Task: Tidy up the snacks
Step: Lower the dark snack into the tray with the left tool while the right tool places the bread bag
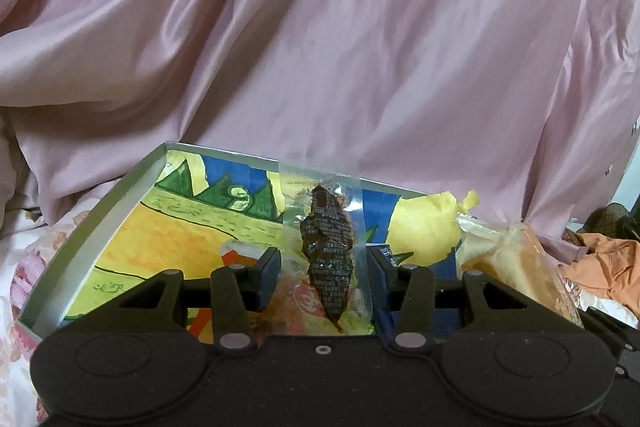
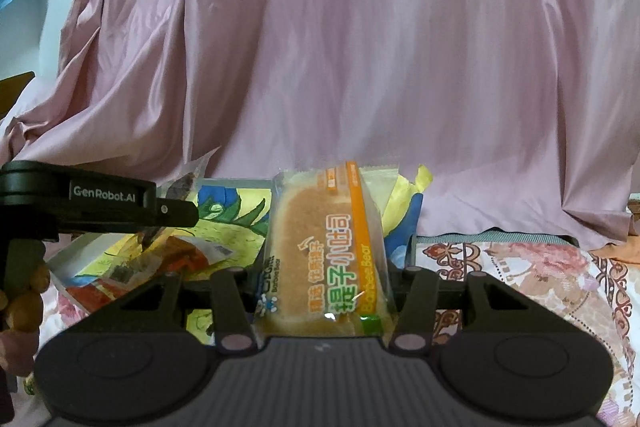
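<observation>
Open tray floor [image 1: 132, 251] lies left of the jerky packet [image 1: 326, 251]; pink drape [image 1: 360, 47] walls off the back.

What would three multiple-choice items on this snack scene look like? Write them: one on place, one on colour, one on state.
1. The dark snack packet is
A. between the left gripper's jaws
B. on the floor
C. under the sheet

2. The draped sheet behind is
A. green
B. pink
C. black

3. The right gripper is
A. open and bare
B. out of view
C. shut on the bread packet

Answers: A, the packet stands between the jaws over the painted tray; B, pink folds fill both views; C, the jaws press the packet's sides.
</observation>
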